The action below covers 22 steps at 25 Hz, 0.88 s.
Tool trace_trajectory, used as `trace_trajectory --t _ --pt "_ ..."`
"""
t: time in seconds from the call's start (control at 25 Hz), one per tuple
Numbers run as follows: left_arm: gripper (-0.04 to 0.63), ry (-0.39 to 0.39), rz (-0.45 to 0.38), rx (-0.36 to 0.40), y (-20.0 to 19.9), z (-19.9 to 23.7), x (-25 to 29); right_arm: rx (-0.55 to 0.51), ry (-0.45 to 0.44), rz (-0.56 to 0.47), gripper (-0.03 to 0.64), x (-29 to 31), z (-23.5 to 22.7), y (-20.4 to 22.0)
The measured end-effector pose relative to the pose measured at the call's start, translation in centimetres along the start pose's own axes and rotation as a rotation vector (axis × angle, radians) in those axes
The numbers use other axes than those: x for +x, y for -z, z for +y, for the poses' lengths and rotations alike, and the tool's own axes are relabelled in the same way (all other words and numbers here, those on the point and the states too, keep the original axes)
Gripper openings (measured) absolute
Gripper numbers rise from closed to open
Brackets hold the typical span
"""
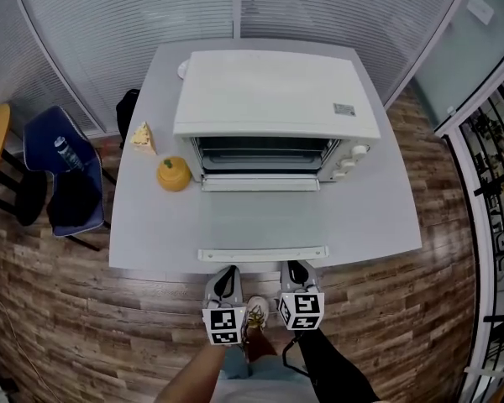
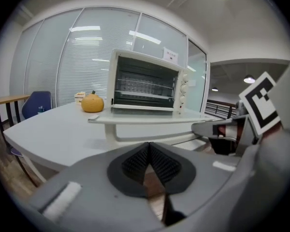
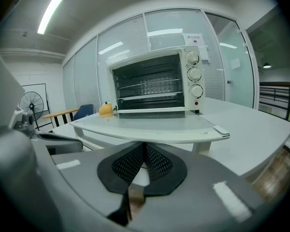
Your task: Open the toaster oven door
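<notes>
Jaws pressed together on nothing at both left gripper [image 1: 228, 274] and right gripper [image 1: 296, 270], held side by side just in front of the toaster oven door [image 1: 263, 217], close to its handle [image 1: 263, 253] but apart from it. Door dropped fully open, lying level out from the toaster oven [image 1: 273, 91] on the grey table [image 1: 378, 217]. Just left of the oven, an orange fruit [image 1: 174, 174] and a pale wedge [image 1: 143, 137].
</notes>
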State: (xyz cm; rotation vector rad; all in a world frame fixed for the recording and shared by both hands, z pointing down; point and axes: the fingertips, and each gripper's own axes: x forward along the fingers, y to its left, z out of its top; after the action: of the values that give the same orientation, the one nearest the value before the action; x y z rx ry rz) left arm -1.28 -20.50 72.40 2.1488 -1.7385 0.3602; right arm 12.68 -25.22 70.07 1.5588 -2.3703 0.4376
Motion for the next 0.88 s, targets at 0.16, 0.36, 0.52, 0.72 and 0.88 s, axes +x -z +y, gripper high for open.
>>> trace_trajectory --t 0.16,0.36,0.52,0.72,0.88 --pt "0.058 0.016 0.009 -0.009 0.7 0.2 -1.3 -0.014 0.019 0.013 0.002 -0.2 0.1 0.2" --pt "0.058 0.036 -0.019 0.002 -0.6 0.5 -2.3 -0.013 0.046 -0.003 0.002 -1.6 0.9 -0.4" --pt "0.058 0.051 -0.044 0.022 -2.4 0.7 -3.2 -0.001 0.069 -0.029 0.002 -3.7 1.5 -1.4" --pt "0.058 0.059 -0.120 0.047 -7.2 1.4 -5.2 -0.019 0.068 -0.086 0.002 -6.9 2.8 -4.7" --pt "0.058 0.066 -0.147 0.084 -11.3 1.8 -7.2 -0.032 0.079 -0.156 0.002 -9.6 3.3 -8.9"
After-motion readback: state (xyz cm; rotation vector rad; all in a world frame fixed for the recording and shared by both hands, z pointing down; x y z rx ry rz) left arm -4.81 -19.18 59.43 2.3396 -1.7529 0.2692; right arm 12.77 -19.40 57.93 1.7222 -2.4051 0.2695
